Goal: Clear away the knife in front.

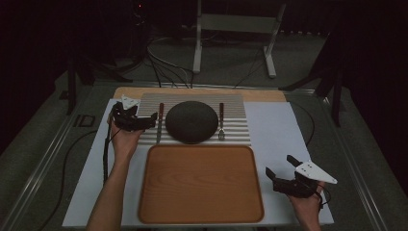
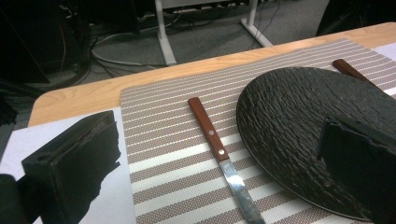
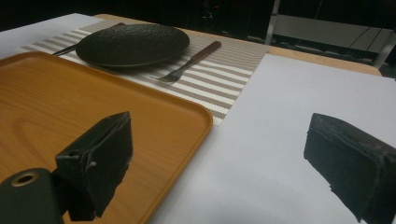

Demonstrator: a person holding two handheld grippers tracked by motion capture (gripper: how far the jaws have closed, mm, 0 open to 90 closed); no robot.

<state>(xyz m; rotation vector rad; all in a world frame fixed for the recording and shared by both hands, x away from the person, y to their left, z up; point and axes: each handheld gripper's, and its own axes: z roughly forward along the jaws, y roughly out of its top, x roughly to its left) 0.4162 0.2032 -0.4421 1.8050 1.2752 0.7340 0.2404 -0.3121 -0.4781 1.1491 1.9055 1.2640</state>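
Note:
A dark round plate point(image 1: 191, 121) sits on a striped placemat point(image 1: 238, 136). A wooden-handled knife point(image 1: 159, 122) lies to its left and a fork point(image 1: 221, 123) to its right. My left gripper point(image 1: 150, 121) hovers open just left of the knife. In the left gripper view the knife point(image 2: 236, 184) lies between the jaws of the left gripper point(image 2: 219, 135), and the plate point(image 2: 289, 121) is beside the right jaw. An empty wooden tray point(image 1: 201, 148) lies in front of the placemat. My right gripper point(image 1: 279, 165) is open over the white sheet point(image 3: 280, 116), right of the tray point(image 3: 56, 102).
The white sheet point(image 1: 284, 125) covers most of the table, with a wooden strip point(image 1: 260, 95) at the far edge. Cables and a white stand point(image 1: 198, 43) are on the floor beyond. Metal rails point(image 1: 353, 159) border the table sides.

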